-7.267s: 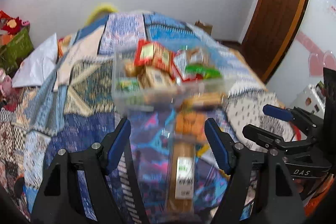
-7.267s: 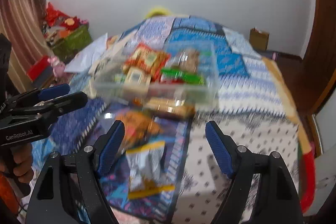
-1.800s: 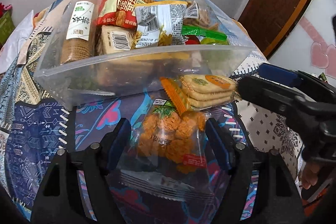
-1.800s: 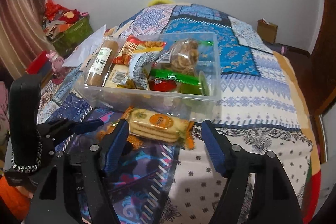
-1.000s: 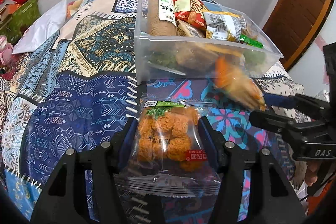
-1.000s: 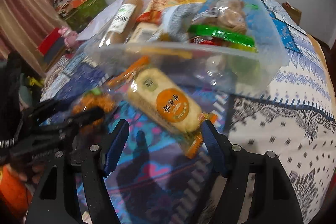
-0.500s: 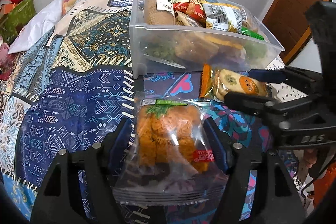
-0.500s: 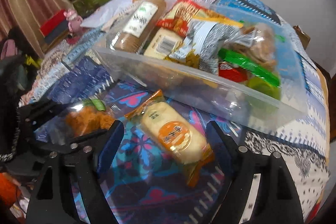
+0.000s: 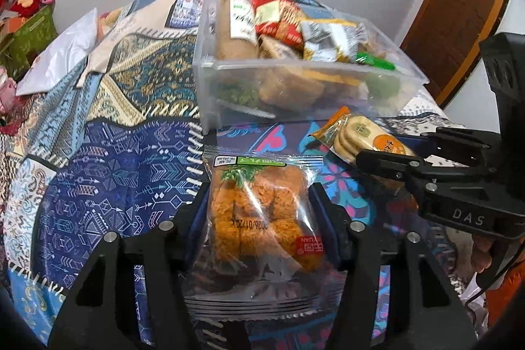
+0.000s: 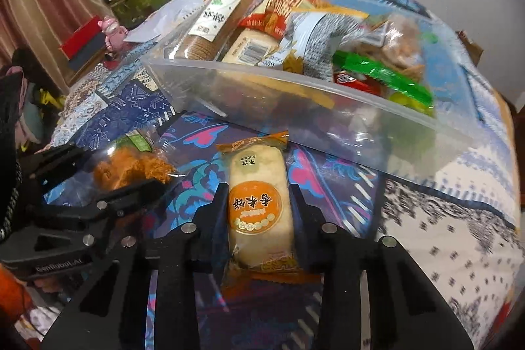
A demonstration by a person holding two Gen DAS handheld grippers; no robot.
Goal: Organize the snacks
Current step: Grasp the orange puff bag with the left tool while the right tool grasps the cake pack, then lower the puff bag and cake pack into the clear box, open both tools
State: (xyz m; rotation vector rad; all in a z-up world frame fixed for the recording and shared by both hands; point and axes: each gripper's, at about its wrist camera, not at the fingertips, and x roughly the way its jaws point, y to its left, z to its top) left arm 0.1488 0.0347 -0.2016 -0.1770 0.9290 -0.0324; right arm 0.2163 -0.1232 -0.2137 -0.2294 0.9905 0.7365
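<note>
Snacks fill a clear plastic bin (image 9: 295,68) standing on the patterned bedspread (image 9: 108,159), with a long brown roll of biscuits (image 9: 234,25) lying along its left side. Just in front of the bin, a clear bag of orange crispy pieces (image 9: 259,212) sits between the fingers of the left gripper (image 9: 259,202), whose jaws are closing and press its sides. Beside it to the right, the right gripper (image 10: 259,212) pinches a pack of round rice crackers (image 10: 257,202).
</note>
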